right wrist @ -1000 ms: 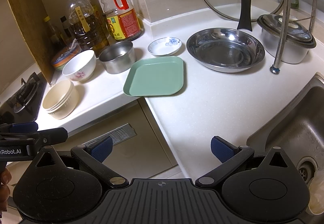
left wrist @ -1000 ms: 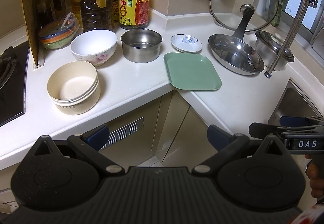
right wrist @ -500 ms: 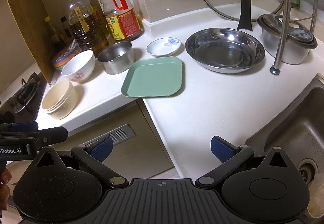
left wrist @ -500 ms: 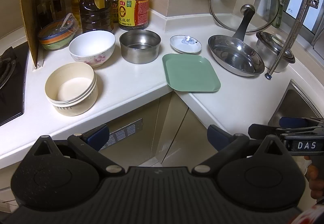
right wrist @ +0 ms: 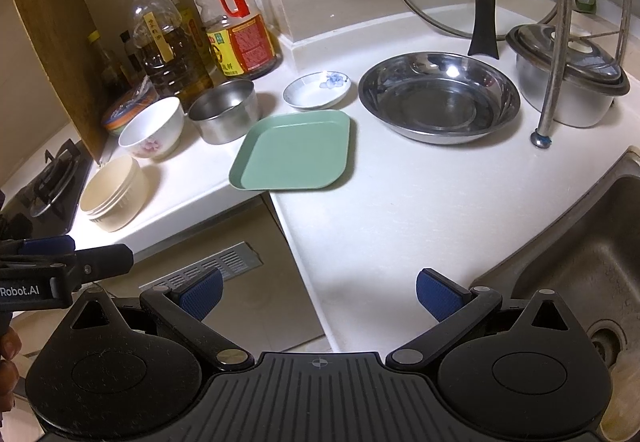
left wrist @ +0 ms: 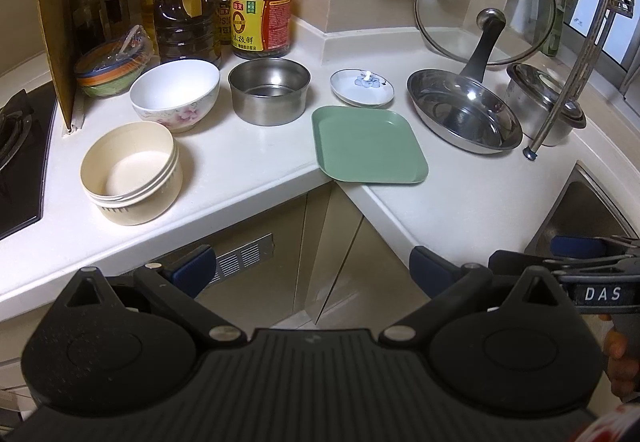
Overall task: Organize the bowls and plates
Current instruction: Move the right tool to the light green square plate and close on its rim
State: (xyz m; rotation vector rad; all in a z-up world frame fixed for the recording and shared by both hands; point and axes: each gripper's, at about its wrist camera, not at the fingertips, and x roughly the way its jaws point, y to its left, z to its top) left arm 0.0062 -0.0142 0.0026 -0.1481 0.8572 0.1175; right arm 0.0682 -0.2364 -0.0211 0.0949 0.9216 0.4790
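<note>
On the white corner counter lie a green square plate (left wrist: 368,144) (right wrist: 294,151), a small white saucer with a blue flower (left wrist: 362,87) (right wrist: 316,90), a wide steel dish (left wrist: 464,110) (right wrist: 438,96), a steel bowl (left wrist: 269,90) (right wrist: 225,115), a white floral bowl (left wrist: 175,94) (right wrist: 152,128) and stacked cream bowls (left wrist: 130,172) (right wrist: 114,192). My left gripper (left wrist: 308,272) is open, held in front of the counter edge, well short of the dishes. My right gripper (right wrist: 318,288) is open too, over the counter's front near the sink, holding nothing.
Oil and sauce bottles (left wrist: 262,2) (right wrist: 236,18) stand at the back wall. A glass lid (left wrist: 484,2) leans behind the steel dish, beside a lidded steel pot (right wrist: 568,82) and a rack leg (right wrist: 554,90). The sink (right wrist: 580,254) is at right, a gas hob (left wrist: 16,150) at left.
Both grippers have edged slightly toward the counter; the dishes sit a little lower and nearer in both views. Nothing was grasped or moved.
</note>
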